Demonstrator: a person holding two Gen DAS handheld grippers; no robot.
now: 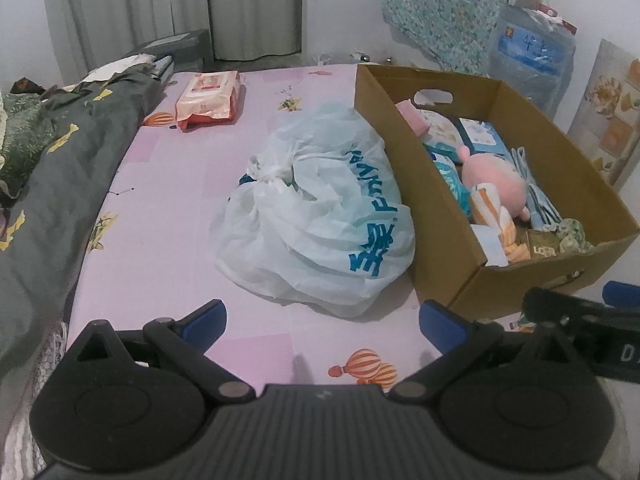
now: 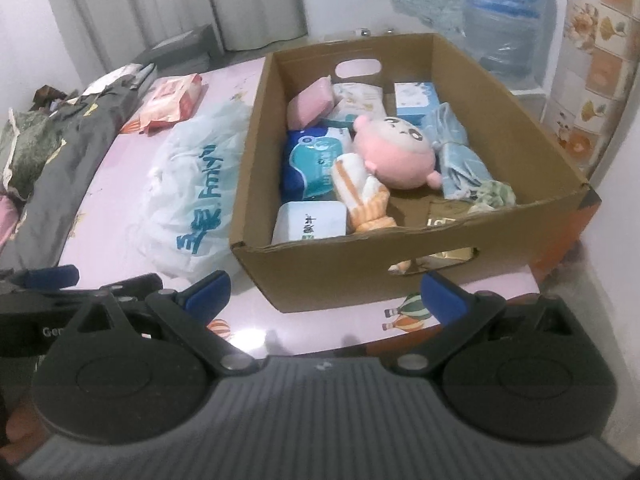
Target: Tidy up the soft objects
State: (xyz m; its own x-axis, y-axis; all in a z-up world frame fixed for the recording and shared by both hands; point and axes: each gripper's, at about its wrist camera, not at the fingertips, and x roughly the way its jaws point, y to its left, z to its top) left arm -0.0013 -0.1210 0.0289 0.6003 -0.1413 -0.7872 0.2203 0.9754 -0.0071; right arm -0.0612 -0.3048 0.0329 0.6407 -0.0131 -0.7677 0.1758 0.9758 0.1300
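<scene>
A crinkled, translucent white plastic bag (image 1: 320, 208) with blue lettering is seen knotted at its top and slumped in a soft mound near the middle of the bed (image 1: 168, 184), which is covered by a smooth pink sheet printed with balloons. The bag's long axis runs from the near edge of the bed toward the far edge, and its side is pressed against the left wall of a rigid brown cardboard box (image 2: 344, 272) with oval handle cut-outs. The box is set at the right edge of the bed, its long axis likewise running near to far. Inside it a round pink plush toy (image 2: 394, 152) is laid on its side, head toward the box's far right, among soft tissue packs and folded blue cloth. A flat, pink-and-red wipes pack (image 1: 209, 98) lies toward the far left corner, beside a rumpled grey quilt (image 1: 80, 152) along the left edge. The left claw (image 1: 322, 316) is held released above the near edge, nothing between its blue-padded fingers; the right claw (image 2: 325, 286) is likewise spread wide and unloaded, in front of the box's near wall.
</scene>
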